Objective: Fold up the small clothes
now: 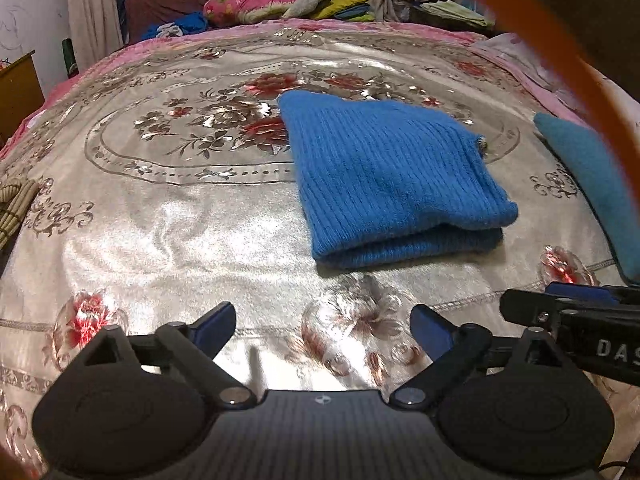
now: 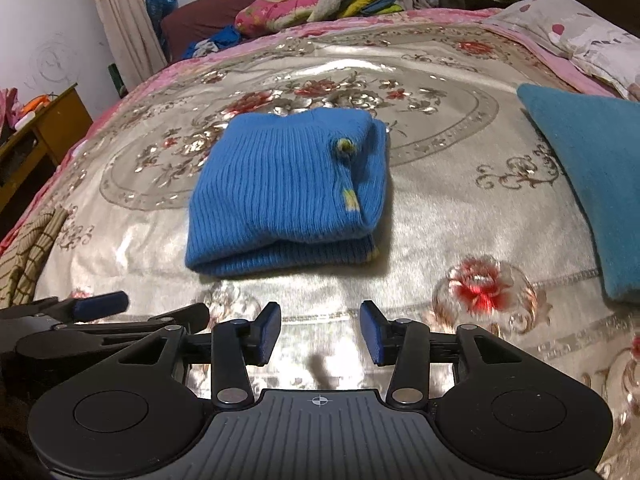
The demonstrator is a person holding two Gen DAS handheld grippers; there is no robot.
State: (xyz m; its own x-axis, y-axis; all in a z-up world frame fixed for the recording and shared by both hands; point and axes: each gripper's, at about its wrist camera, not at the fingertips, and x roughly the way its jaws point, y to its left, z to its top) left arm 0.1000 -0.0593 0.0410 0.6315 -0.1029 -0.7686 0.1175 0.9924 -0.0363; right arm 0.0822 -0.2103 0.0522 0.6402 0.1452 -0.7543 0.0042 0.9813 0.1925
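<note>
A small blue ribbed knit garment [image 1: 384, 176] lies folded on the shiny floral bedspread [image 1: 160, 216]. It also shows in the right wrist view [image 2: 288, 192], with a yellow-green pompom near its right edge. My left gripper [image 1: 322, 330] is open and empty, hovering over the bedspread in front of the garment. My right gripper [image 2: 320, 336] is open and empty, also in front of the garment and apart from it. The right gripper's finger enters the left wrist view at the right edge [image 1: 568, 308]; the left gripper's finger enters the right wrist view at the left [image 2: 96, 306].
A teal folded cloth [image 2: 592, 176] lies to the right of the garment. A striped brown cloth [image 2: 28, 256] lies at the left edge. Pillows and piled clothes [image 2: 296, 4] sit at the bed's far end. A wooden cabinet [image 2: 44, 136] stands left of the bed.
</note>
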